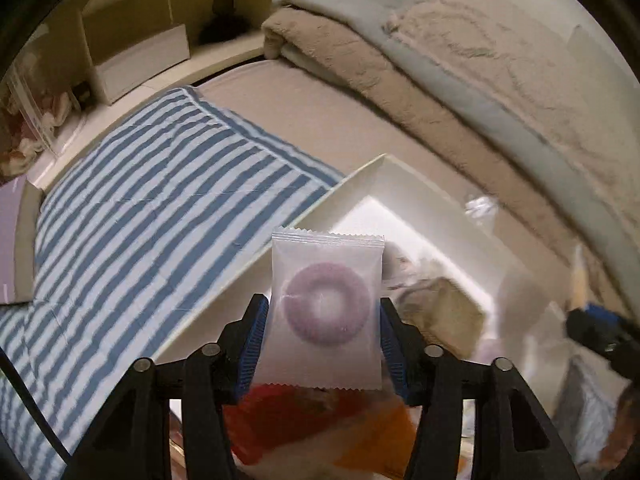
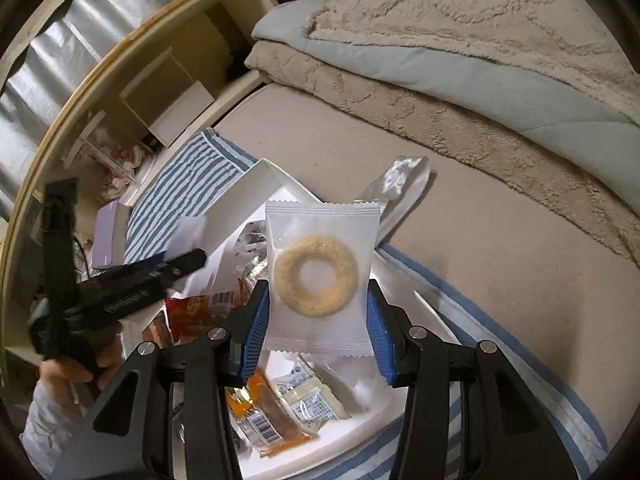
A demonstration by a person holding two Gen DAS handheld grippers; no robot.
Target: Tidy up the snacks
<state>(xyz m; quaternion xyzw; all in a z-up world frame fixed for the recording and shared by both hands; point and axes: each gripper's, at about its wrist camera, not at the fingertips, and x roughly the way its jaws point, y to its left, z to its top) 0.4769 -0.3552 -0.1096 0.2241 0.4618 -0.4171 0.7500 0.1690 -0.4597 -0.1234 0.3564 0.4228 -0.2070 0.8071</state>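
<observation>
My left gripper [image 1: 323,302] is shut on a frosted packet with a purple ring snack [image 1: 326,305], held upright over the near corner of a white box [image 1: 320,208]. My right gripper [image 2: 317,285] is shut on a like packet with a beige ring snack [image 2: 316,280], above the same white box [image 2: 256,188]. Inside the box lie a red packet [image 2: 192,312], an orange packet [image 2: 264,420] and a pale packet [image 2: 308,400]. The right wrist view also shows the left gripper [image 2: 188,260] at the left, blurred, with a hand [image 2: 80,364] on its grip.
The box rests on a blue-and-white striped cloth [image 1: 140,208] spread over a beige bed. Folded beige and grey blankets [image 1: 460,80] lie beyond it. A crumpled clear bag [image 2: 400,180] lies behind the box. Cardboard boxes [image 1: 132,36] stand off the bed's far edge.
</observation>
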